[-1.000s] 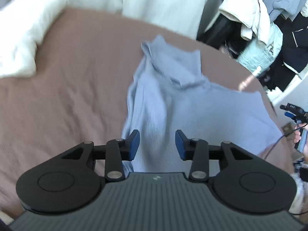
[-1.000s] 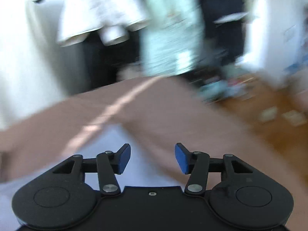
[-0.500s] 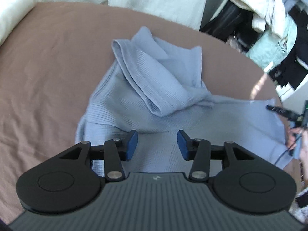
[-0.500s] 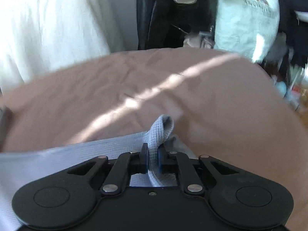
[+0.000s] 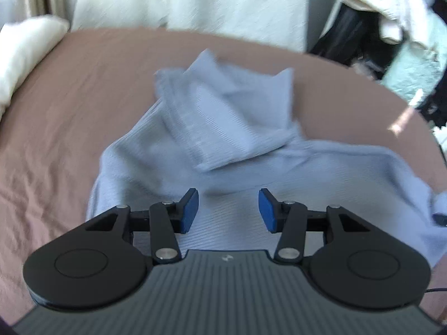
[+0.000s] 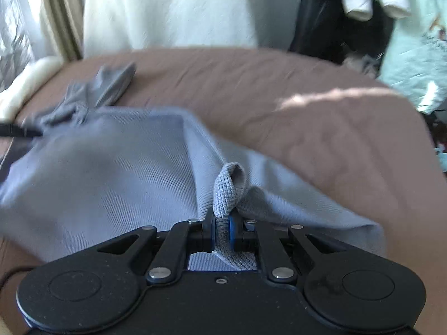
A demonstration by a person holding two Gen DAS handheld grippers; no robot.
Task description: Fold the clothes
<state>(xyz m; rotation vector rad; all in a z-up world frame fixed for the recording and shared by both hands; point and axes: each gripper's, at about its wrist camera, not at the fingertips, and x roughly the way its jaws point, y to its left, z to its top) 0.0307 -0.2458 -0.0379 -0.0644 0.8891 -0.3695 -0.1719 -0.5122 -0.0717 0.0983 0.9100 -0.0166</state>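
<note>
Right gripper [image 6: 222,230] jaws clamped on blue sweater [image 6: 111,173] fold, left gripper [image 5: 228,214] jaws apart, empty

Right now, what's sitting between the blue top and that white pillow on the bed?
Nothing but bare brown bedsheet. In the left wrist view the light blue top lies mid-bed, the white pillow sits at the far left edge, and only wrinkled sheet separates them.

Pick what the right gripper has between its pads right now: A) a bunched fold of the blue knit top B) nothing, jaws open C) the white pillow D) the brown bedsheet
A: in the right wrist view the right gripper is shut on a pinched loop of the blue knit top, which rises just above the pads, with the brown bedsheet lying beyond it.
</note>
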